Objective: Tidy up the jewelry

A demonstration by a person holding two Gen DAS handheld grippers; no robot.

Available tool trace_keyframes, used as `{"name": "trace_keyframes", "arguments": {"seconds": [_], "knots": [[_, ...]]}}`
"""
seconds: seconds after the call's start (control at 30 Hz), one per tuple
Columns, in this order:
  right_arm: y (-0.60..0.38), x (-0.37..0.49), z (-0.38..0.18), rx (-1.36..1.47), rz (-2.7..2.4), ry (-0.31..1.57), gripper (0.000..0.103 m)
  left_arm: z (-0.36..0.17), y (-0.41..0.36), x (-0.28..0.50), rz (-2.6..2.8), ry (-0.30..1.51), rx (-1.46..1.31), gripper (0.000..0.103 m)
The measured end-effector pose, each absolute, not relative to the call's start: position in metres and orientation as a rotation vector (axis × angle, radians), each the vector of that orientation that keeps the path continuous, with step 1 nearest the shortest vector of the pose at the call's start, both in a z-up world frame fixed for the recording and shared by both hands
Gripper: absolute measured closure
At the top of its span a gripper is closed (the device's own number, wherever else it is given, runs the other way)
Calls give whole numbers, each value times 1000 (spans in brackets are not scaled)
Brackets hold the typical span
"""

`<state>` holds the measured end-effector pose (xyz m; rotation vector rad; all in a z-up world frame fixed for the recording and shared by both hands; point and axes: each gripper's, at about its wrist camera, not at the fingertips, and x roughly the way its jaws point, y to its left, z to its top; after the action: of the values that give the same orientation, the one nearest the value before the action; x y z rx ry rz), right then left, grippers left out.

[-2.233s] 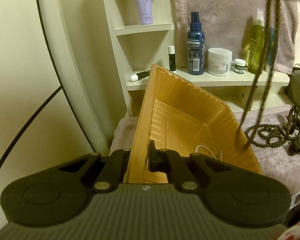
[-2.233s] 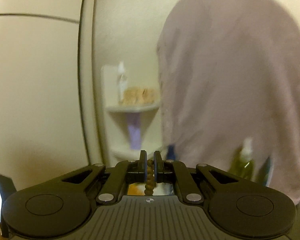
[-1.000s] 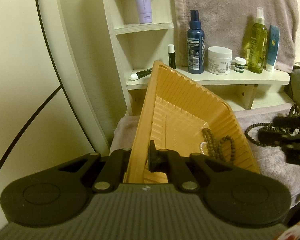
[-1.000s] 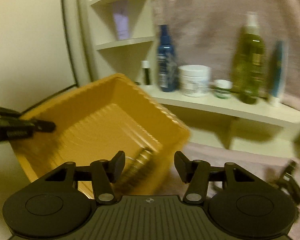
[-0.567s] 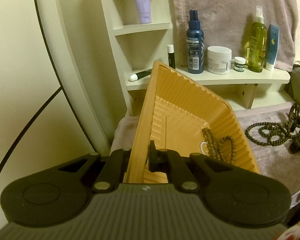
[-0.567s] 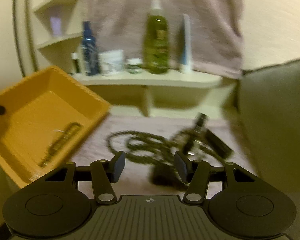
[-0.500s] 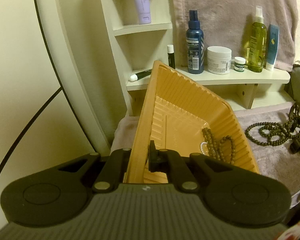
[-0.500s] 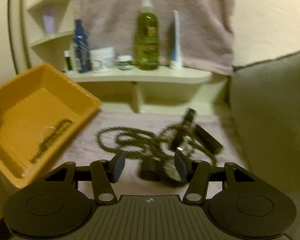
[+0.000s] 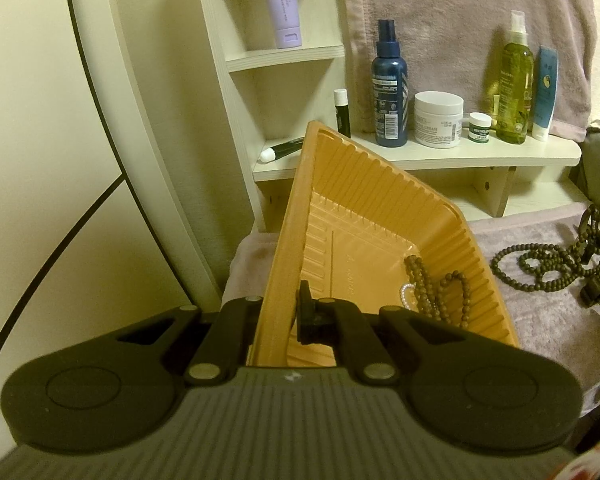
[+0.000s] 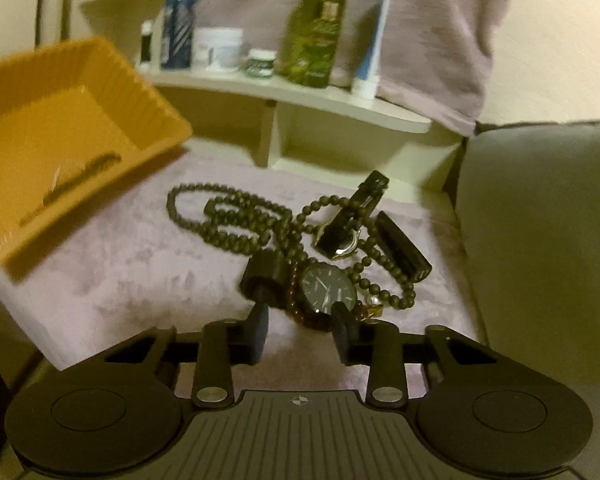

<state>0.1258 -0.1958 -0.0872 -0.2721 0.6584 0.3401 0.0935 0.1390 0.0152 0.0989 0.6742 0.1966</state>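
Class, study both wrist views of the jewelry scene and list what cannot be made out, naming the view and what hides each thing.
- Left wrist view: the orange ribbed plastic tray has its near corner hidden behind the left gripper.
- Left wrist view: the dark bead necklace on the towel is cut off by the right edge.
- Right wrist view: the dark-faced wristwatch is blurred, its dial unreadable.
- Right wrist view: blur obscures the tray's contents.

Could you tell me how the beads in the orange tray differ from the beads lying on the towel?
The beads in the tray are a short strand bunched in a corner beside a small pearl piece. The beads on the towel are a much longer string, spread in loops and tangled with two watches. Both are dark round beads.
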Motion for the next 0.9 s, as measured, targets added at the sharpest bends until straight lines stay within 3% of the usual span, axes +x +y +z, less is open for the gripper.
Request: {"name": "trace_keyframes", "arguments": {"seconds": [0.33,0.5,0.9], "knots": [[-178,127,-96,-447,314,609,80,15,139,94,198,674,99,99],[-180,122,-92,-458,324,605,97,15,139,94,199,672,99,99],[-193,115,-66,-420,283,530,99,15,139,94,197,673,100,99]]}}
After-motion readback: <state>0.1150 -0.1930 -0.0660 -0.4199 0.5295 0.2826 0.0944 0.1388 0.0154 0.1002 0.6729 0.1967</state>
